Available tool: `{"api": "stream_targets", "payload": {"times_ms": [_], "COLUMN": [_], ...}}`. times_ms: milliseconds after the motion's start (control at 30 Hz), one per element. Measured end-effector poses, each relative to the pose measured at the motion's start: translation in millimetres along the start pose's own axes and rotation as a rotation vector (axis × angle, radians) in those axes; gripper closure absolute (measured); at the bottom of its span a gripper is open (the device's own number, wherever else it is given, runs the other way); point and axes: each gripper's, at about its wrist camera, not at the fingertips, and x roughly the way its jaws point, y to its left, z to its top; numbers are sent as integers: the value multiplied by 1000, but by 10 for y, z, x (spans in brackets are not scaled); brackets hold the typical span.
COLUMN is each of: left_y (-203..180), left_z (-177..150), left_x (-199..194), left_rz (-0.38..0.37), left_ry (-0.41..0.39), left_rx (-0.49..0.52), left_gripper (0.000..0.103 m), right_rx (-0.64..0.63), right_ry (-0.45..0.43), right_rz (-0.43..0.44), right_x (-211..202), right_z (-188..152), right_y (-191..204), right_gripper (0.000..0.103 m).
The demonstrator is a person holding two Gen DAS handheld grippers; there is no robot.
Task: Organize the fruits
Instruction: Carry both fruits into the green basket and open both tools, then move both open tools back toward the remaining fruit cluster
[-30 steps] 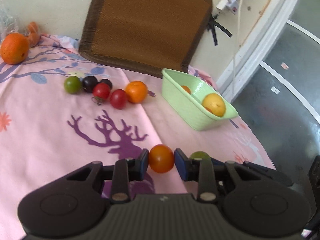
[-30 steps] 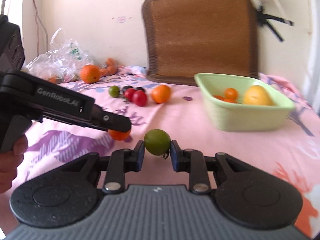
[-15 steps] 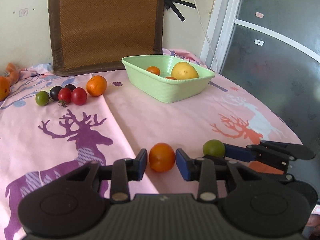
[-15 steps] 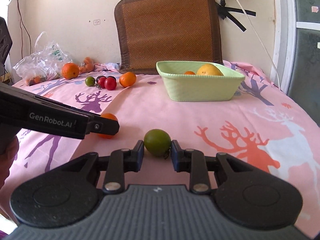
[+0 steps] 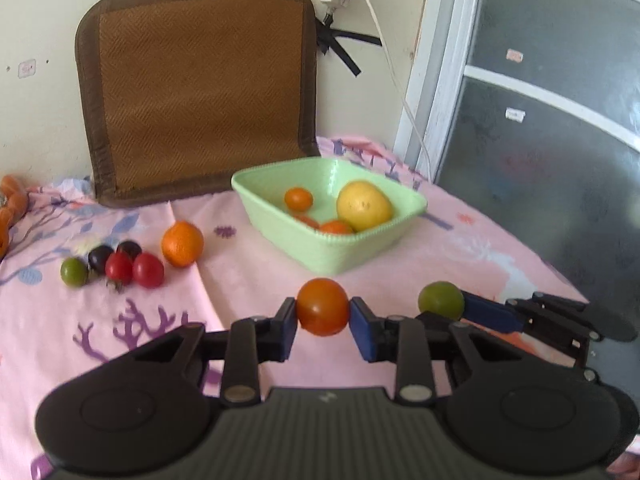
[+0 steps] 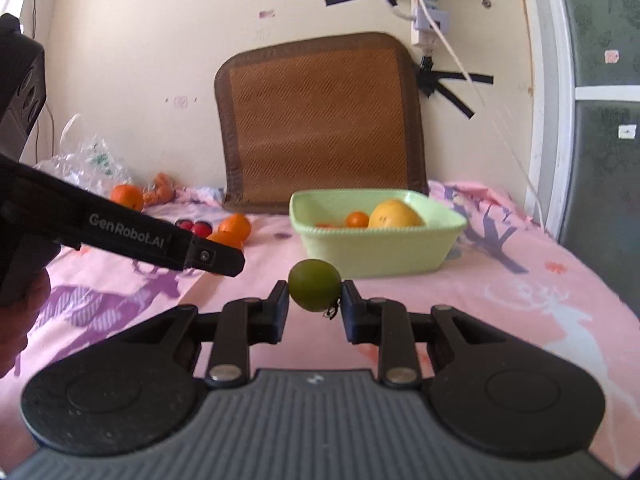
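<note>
Left claw [image 5: 322, 317]: black body, blue pads, holding an orange-red tomato [image 5: 322, 306]. Right claw [image 6: 315, 303]: black, holding a green tomato [image 6: 315, 285]. Tablecloth [image 5: 248, 280] on the desk: pink, printed with purple deer and branch motifs. Basket [image 5: 340, 258], centre frame: pale green, containing a yellow fruit [image 5: 363, 205] and small orange fruits. Left of frame: an orange mandarin [image 5: 182, 243], two red, two dark purple and one green tomato. Upper frame: brown woven mat [image 5: 200, 92], darker brown border.

One readable marking

You can read "GenRobot.AI" in pale grey letters along the side of the black plastic left gripper [image 6: 216, 258] seen from your right wrist camera; nothing else is legible.
</note>
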Motion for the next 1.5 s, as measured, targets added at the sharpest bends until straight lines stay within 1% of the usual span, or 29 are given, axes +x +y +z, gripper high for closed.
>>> {"api": "stream_targets", "payload": {"times_ms": [67, 133, 200, 367, 467, 533, 567, 600, 633, 733, 833, 900, 967, 1033, 1067, 1100, 1133, 1233, 1333, 1367, 1500], "left_y": [42, 57, 84, 177, 222, 211, 202, 195, 193, 235, 404, 547, 706, 861, 920, 986, 1040, 1162, 1233, 1233, 1254], "left_z": [251, 438, 581, 717, 736, 743, 748, 748, 747, 746, 671, 553, 383, 195, 109, 14, -75, -303, -434, -481, -524], "left_x": [99, 250, 456, 920, 1079, 1150, 1174, 1185, 1186, 1081, 748, 506, 286, 129, 77, 20, -24, -116, -191, -230, -280], "left_rz": [-24, -26, -22, -11, -16, -8, -4, -1, 1, 14, 32, 73, 146, 208, 227, 249, 278, 352, 362, 360, 336], "left_ry": [-25, -41, -28, 28, 48, 52, 50, 47, 45, 27, -29, -57, -66, -50, -39, -24, -11, 25, 25, 12, -11], "left_rx": [-17, -14, -14, -39, -49, -39, -34, -31, -31, -46, -92, -114, -132, -153, -161, -168, -170, -171, -179, -176, -180], "left_gripper": [74, 74, 74, 74, 74, 70, 65, 64, 64, 64, 64, 63, 63, 63, 63, 63, 63, 63, 64, 64, 63], "right_rx": [12, 33, 55, 81, 62, 65, 69, 76, 88, 116, 141, 161, 159, 158, 159, 158, 155, 158, 151, 146, 126], "right_ry": [-27, -39, -40, -8, -18, -21, -23, -26, -33, -62, -62, -65, -55, -24, -7, 14, 37, 82, 109, 119, 154], "right_rz": [-13, -29, -36, -62, -69, -69, -65, -63, -64, -67, -59, -28, 5, 47, 70, 94, 112, 159, 180, 188, 198], "right_x": [118, 272, 422, 731, 772, 795, 798, 794, 791, 731, 618, 502, 412, 369, 362, 362, 369, 384, 386, 388, 426], "right_z": [117, 208, 265, 311, 308, 304, 310, 310, 311, 304, 287, 250, 194, 138, 115, 92, 75, 42, 35, 35, 49], "right_y": [-72, -152, -230, -354, -340, -342, -347, -356, -376, -414, -412, -383, -311, -207, -153, -92, -30, 135, 278, 321, 446], "right_gripper": [73, 73, 73, 71, 71, 70, 63, 50, 48, 49, 49, 49, 50, 52, 56, 65, 67, 68, 70, 76, 77]}}
